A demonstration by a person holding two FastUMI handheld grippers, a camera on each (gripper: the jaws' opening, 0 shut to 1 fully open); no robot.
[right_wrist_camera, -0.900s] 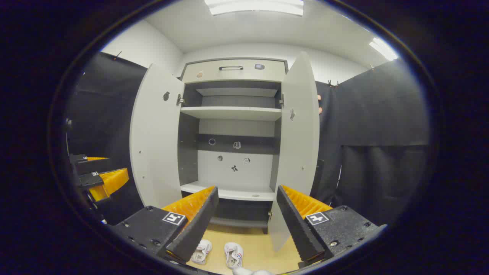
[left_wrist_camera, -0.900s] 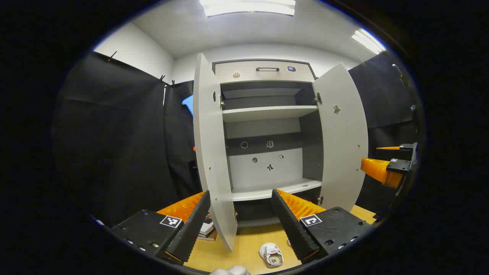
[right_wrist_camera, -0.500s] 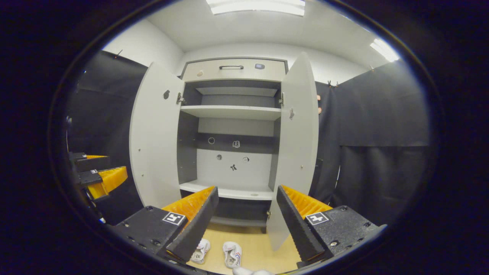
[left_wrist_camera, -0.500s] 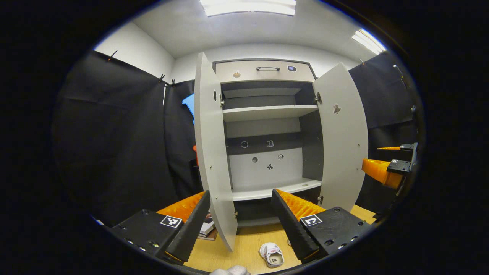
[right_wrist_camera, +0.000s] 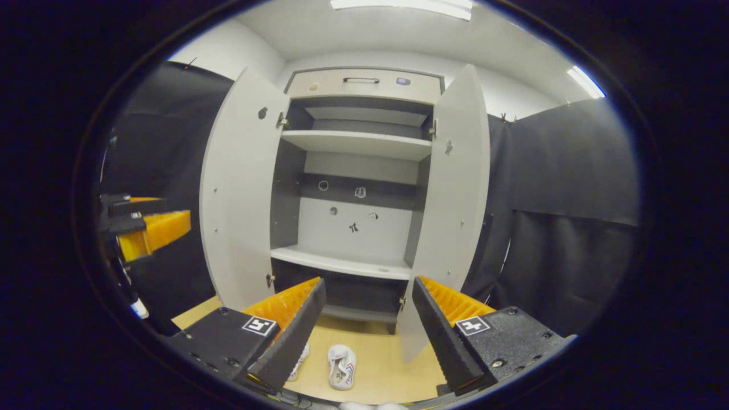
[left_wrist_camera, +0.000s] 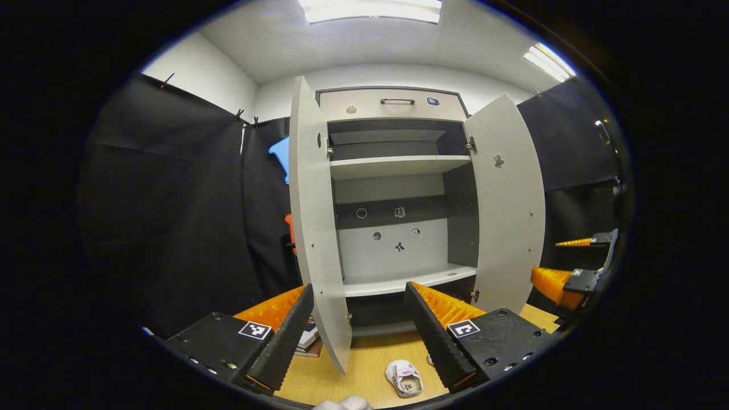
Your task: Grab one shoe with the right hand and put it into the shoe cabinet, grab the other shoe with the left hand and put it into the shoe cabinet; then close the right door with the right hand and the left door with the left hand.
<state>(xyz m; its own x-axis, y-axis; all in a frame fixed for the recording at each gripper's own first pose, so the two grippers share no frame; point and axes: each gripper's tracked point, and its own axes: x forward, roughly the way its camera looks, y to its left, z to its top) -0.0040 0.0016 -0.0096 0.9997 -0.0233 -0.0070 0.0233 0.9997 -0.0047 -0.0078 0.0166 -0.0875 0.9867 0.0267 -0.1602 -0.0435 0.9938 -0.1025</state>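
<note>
I see the shoe cabinet [left_wrist_camera: 393, 188] standing with both doors swung wide: pale grey panels, a dark interior, two pale shelves and a drawer with a dark handle on top. Its left door [left_wrist_camera: 310, 228] and right door [left_wrist_camera: 510, 210] both hang open, and the lower shelf [left_wrist_camera: 407, 280] holds nothing. The shoes are small and white with red and blue marks; they lie on the wooden floor [left_wrist_camera: 370, 364] in front of the cabinet, not yet picked up. In the left gripper view, one shoe [left_wrist_camera: 404, 378] lies sole-side down between my left gripper [left_wrist_camera: 359, 327] fingers, whose jaws are spread with nothing between them. In the right gripper view, the right gripper [right_wrist_camera: 368, 324] also has its jaws spread and empty, and the nearer shoe [right_wrist_camera: 342, 366] lies just ahead of them, with the second shoe [right_wrist_camera: 297, 362] half hidden behind the left finger. Compared with half a second ago, the right gripper has tipped downward: the cabinet sits higher in its view and more floor shows, while in the left gripper view the right gripper has dropped lower at the right edge. The left gripper view alone shows a small stack of books [left_wrist_camera: 309, 340] on the floor beside the left door; the right gripper view alone shows both shoes side by side.
</note>
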